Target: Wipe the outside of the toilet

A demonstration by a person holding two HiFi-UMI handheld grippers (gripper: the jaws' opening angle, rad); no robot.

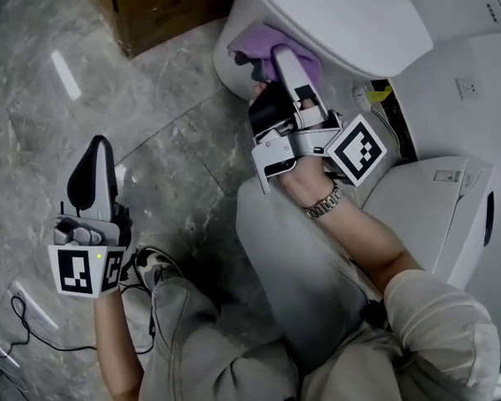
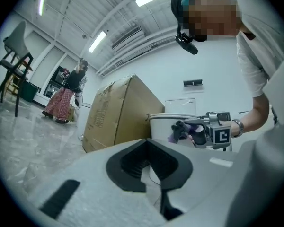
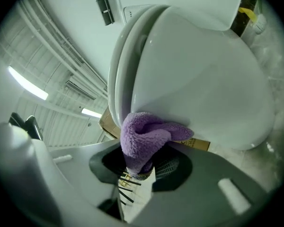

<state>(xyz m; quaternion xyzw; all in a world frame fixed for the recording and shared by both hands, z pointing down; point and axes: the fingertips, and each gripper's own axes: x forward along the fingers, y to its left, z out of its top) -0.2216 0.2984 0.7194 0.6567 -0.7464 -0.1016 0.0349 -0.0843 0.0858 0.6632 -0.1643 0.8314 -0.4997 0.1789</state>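
Right gripper view shows the fluffy purple microfibre cloth [image 3: 149, 138] pressed against the lower outside curve of the glossy white ceramic toilet bowl [image 3: 203, 79], at the centre of the frame.

Probable faults from this position:
- Only a small bunch of the cloth is pinched. A hard stroke along the smooth curve may drag it out of the jaws and drop it onto the grey marble floor [image 1: 50, 124].
- The free fold is thin at its right edge. Too steep an approach may bring the hard jaw tips against the ceramic.

The right gripper [image 3: 139, 171] has its jaws closed to a narrow gap, clamping the lower end of the cloth. The left gripper [image 1: 98, 149], at the lower left of the head view, is well apart from the toilet. Its jaws sit together and hold nothing.
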